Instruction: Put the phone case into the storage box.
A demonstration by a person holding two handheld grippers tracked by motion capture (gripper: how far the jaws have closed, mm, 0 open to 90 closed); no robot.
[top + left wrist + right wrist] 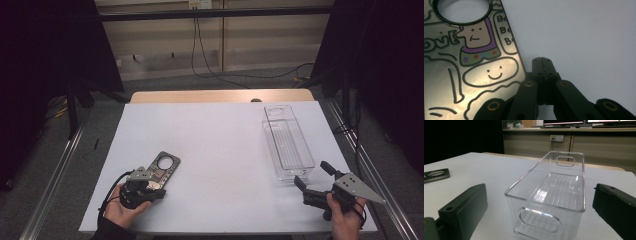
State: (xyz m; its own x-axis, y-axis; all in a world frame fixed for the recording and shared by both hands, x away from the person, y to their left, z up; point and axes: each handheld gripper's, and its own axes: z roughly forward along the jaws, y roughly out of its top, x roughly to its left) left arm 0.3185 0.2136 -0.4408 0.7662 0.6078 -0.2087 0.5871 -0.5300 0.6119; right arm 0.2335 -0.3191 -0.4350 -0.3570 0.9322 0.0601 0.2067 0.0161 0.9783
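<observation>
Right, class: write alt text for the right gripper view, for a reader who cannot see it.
A clear plastic bin with cut-out handles stands empty on a white table, framed between the right gripper's two open black jaws. A dark phone case lies flat far left.

Bare white table (pixel 220 145) between phone case (pixel 162 167) and clear bin (pixel 287 140)

On the bench (pixel 220 145), the left gripper (pixel 161 192) overlapped a phone case (pixel 165 166) at seven o'clock; the right gripper (pixel 312 176), fingers (pixel 327 167) parted, sat near a clear bin (pixel 287 140) at four.
</observation>
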